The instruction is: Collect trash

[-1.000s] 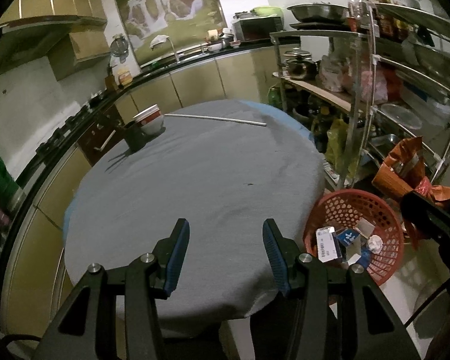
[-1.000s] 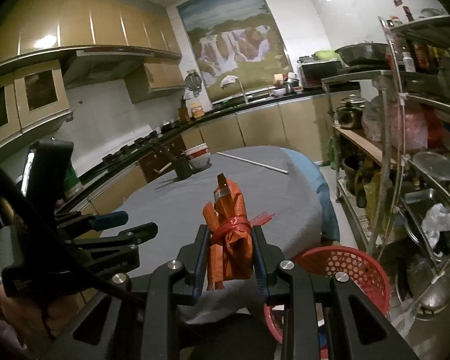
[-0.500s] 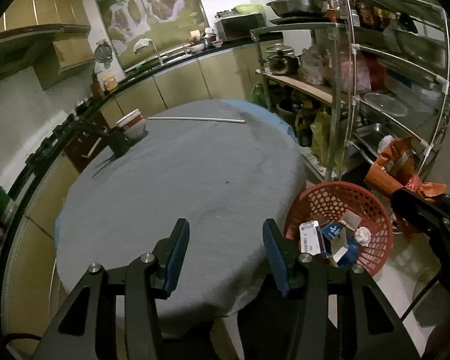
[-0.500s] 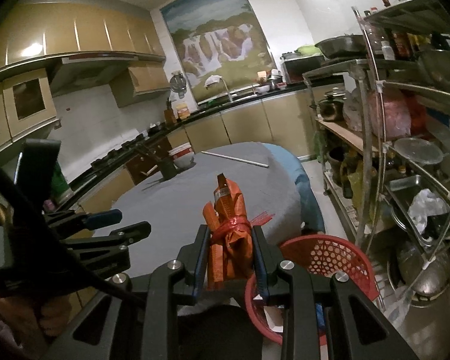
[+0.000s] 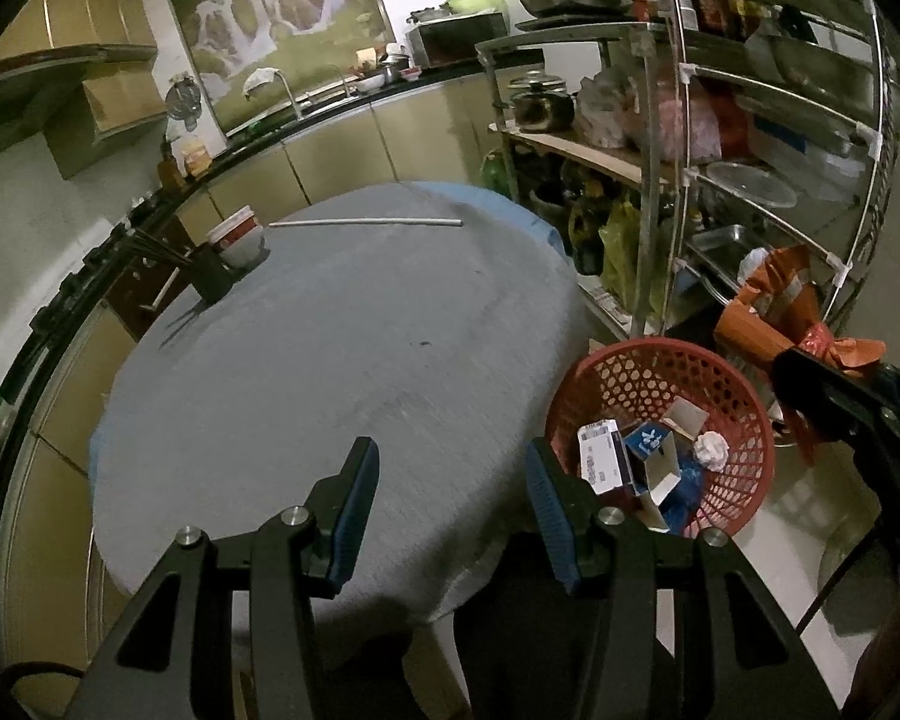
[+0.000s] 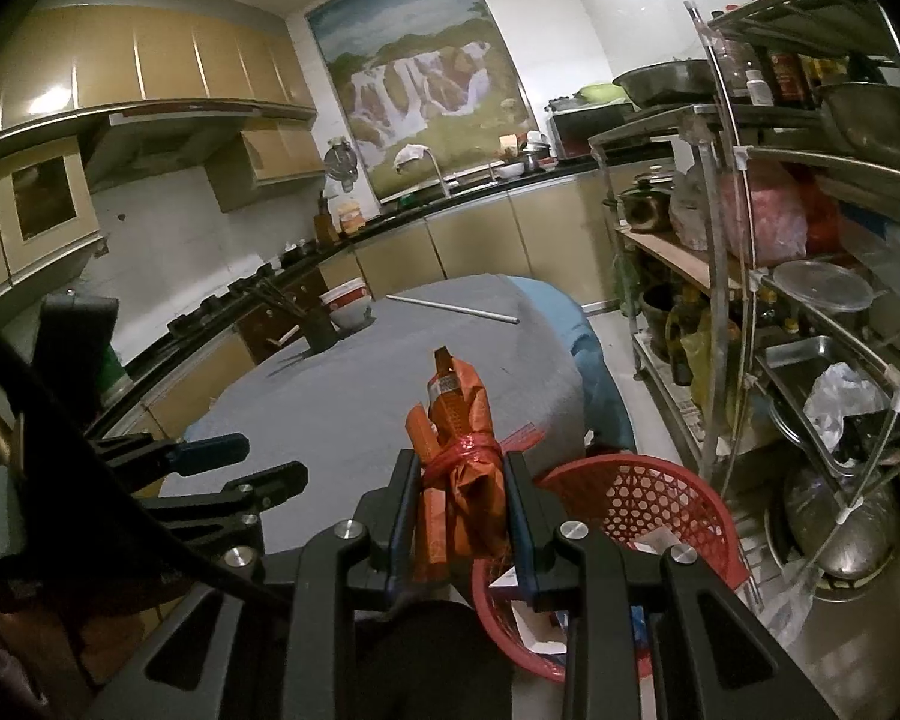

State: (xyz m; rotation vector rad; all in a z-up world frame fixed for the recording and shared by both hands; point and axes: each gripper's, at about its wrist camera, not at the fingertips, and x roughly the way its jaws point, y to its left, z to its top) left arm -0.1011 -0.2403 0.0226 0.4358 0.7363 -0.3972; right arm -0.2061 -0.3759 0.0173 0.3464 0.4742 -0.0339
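My right gripper (image 6: 461,480) is shut on an orange wrapper bundle (image 6: 459,450) tied with red plastic, held upright just left of and above a red mesh basket (image 6: 678,492). In the left wrist view the bundle (image 5: 774,312) hangs at the right, beyond the basket (image 5: 732,384), which holds small cartons and a crumpled paper ball. My left gripper (image 5: 450,480) is open and empty above the near edge of the round grey-clothed table (image 5: 306,360).
A stack of bowls (image 5: 237,237), a dark chopstick holder (image 5: 210,279) and a long white rod (image 5: 366,221) lie at the table's far side. A metal shelf rack (image 5: 750,120) full of pots stands to the right. Kitchen counters run behind.
Both grippers have drawn back and shifted right, so the basket shows more fully in both views. The right gripper still holds the orange bundle. The left stays open.
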